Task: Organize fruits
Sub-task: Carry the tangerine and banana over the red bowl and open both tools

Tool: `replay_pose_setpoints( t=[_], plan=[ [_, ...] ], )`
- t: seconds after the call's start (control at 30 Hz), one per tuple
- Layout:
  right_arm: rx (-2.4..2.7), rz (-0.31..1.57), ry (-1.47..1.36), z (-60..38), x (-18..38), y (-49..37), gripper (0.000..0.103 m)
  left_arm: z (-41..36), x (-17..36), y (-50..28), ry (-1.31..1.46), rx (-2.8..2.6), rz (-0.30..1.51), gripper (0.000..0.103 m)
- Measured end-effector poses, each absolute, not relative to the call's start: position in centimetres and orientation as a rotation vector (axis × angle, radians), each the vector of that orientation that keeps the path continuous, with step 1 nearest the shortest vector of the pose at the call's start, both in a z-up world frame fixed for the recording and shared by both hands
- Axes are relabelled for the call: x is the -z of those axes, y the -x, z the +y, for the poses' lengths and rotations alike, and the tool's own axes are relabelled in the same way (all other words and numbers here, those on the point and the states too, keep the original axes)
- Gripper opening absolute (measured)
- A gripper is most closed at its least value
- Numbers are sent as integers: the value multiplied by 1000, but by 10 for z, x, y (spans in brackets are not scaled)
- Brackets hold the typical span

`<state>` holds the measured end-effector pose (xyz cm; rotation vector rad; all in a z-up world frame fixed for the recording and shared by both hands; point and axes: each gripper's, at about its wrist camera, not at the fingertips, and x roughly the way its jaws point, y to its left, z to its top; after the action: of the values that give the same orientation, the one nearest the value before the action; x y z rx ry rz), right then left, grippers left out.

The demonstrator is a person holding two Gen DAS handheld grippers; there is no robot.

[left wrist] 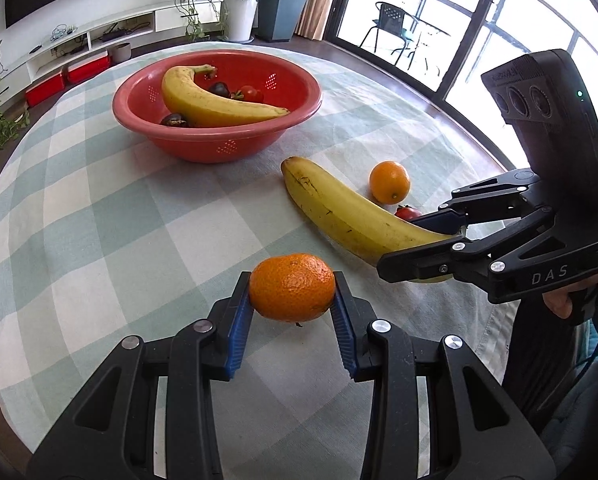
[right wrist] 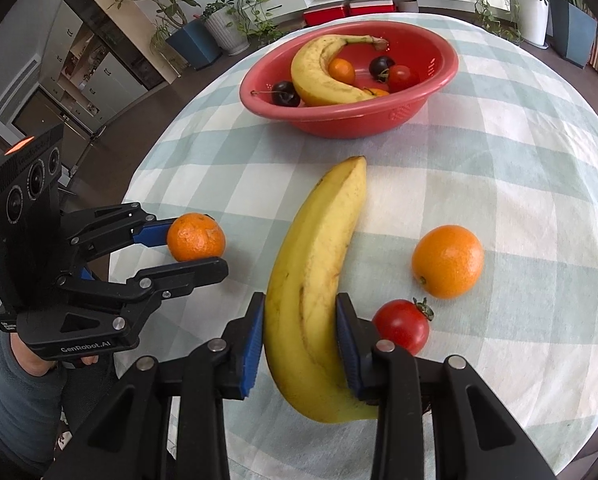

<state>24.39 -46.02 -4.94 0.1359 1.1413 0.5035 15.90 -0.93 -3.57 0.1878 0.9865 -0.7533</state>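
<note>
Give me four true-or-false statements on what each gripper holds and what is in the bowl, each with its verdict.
1. The left gripper is shut on the dimpled orange mandarin. True.
2. The right gripper clamps the red tomato. False: it grips the long yellow banana; the tomato lies beside it.
3. The round red plastic bowl holds no fruit. False: it holds a banana and small fruits.
4. A smooth orange lies free on the checked tablecloth. True.

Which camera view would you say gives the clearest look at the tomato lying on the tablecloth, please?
The right wrist view: the tomato shows nearly whole beside the right gripper. In the left wrist view only its top peeks out behind the banana.
</note>
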Motion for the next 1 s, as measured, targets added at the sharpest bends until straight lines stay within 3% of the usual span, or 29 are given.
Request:
replay_pose_setpoints(
  t=[0.6,1.0],
  plan=[
    [-572,972,-160,-469,-25,-230,36,-2,-21,-165,-141,729,868,35],
    [-551,879,-151,-476,-63,-281,36,-8,-60,-216,-116,698,836,35]
  ],
)
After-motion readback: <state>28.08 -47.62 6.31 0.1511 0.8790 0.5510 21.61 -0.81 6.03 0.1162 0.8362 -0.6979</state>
